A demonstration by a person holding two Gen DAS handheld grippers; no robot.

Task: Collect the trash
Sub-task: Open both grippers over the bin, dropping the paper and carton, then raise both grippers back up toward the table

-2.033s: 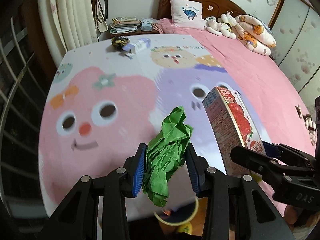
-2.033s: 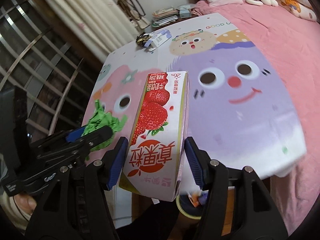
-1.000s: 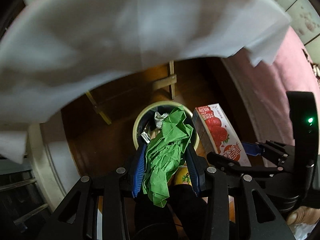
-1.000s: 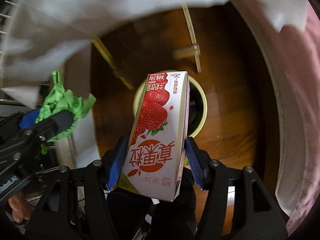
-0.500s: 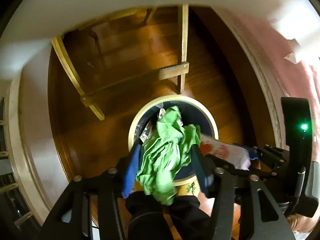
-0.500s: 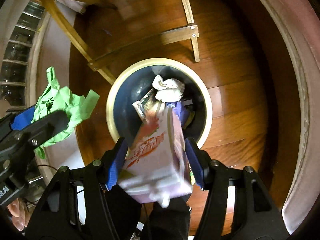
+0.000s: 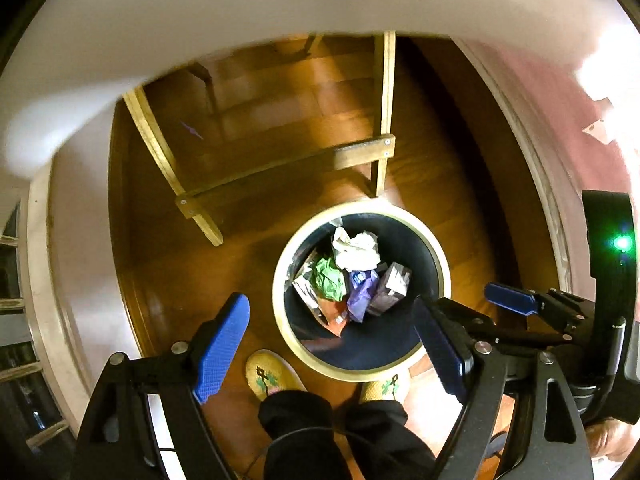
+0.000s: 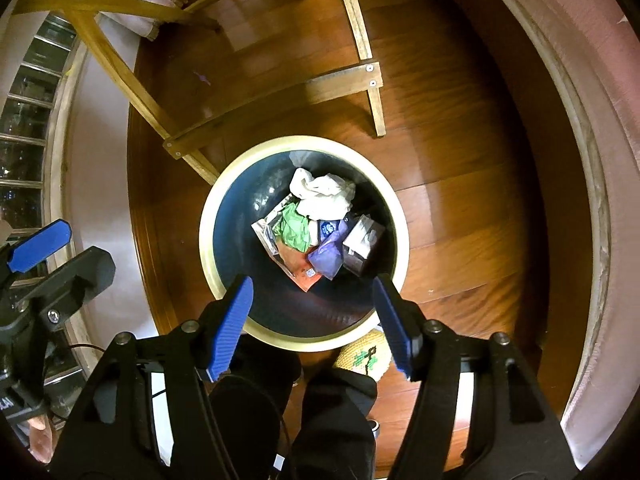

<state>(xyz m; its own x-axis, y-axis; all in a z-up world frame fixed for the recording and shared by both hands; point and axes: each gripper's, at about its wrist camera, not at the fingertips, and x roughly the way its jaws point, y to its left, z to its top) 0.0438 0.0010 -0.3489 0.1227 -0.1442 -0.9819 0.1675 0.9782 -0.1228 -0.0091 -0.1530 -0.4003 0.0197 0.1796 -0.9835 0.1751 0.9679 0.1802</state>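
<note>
Both grippers are hanging over the bin point(image 8: 208, 240), pointing down. Left gripper point(image 7: 340, 344) jaws have just been spreading, nothing between them; right gripper point(image 8: 316, 320) likewise gaping empty. Green paper point(image 8: 296, 230) and carton point(image 8: 362, 242) are lying inside the bin.

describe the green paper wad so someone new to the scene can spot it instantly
Find the round cream-rimmed bin on the wooden floor. Among the trash at its bottom, the green paper wad lies just below the white crumpled tissue, left of the purple wrapper. It is the only bright green item.
</note>
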